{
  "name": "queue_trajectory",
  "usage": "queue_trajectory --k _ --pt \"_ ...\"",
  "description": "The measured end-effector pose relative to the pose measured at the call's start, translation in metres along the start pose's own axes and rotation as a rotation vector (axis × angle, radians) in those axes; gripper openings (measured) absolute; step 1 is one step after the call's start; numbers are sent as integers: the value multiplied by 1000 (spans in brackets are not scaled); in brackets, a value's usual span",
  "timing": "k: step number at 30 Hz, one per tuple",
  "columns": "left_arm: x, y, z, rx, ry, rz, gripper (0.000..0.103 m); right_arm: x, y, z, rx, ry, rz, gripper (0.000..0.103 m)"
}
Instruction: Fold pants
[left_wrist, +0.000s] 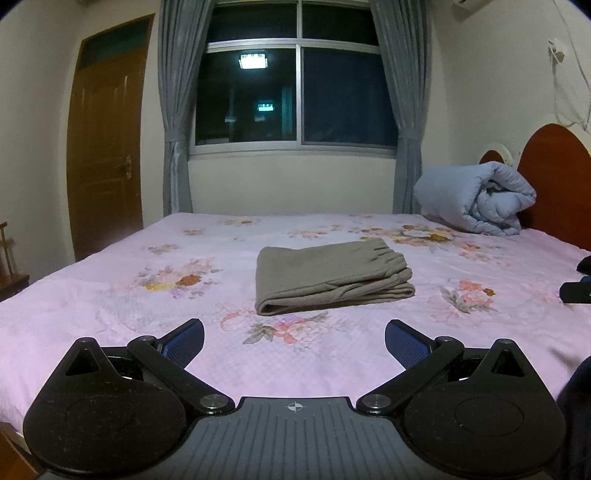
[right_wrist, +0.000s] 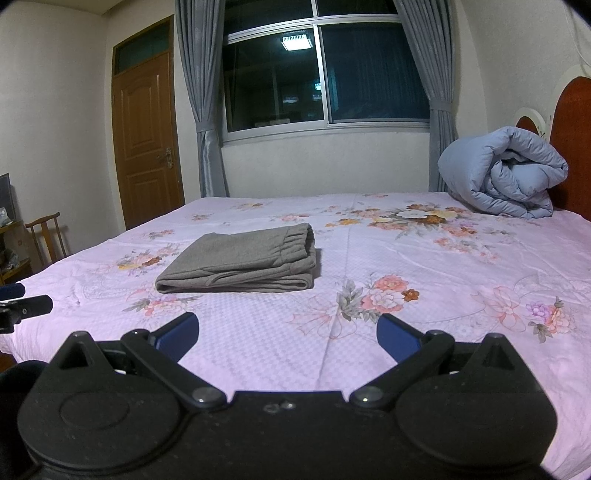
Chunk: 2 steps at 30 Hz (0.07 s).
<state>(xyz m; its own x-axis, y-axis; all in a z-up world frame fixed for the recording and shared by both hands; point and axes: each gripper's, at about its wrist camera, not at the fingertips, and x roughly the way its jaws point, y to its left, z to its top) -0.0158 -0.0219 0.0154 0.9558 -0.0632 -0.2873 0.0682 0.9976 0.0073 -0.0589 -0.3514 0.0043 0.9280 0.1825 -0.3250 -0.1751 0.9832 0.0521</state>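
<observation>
Grey-brown pants (left_wrist: 332, 275) lie folded into a neat rectangle on the pink floral bedspread (left_wrist: 110, 317), with the elastic waistband on top at the far right. In the right wrist view the same pants (right_wrist: 240, 260) sit left of centre. My left gripper (left_wrist: 294, 338) hovers open over the sheet, well short of the pants, with nothing between its blue pads (left_wrist: 186, 341). My right gripper (right_wrist: 288, 332) is also open and empty, to the right of the pants and nearer than them. The left gripper's tip (right_wrist: 26, 306) shows at the left edge of the right wrist view.
A rolled pale-blue duvet (left_wrist: 480, 199) rests at the back right against the red headboard (left_wrist: 557, 173). A window with grey curtains (left_wrist: 295, 85) is behind the bed, a wooden door (left_wrist: 107, 147) at the left, and a wooden chair (right_wrist: 46, 236) beside the bed's left side.
</observation>
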Motion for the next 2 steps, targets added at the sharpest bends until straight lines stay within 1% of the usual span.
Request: queue_trajectory --k 2 --pt "0 0 0 -2 2 0 103 0 0 0 1 1 0 97"
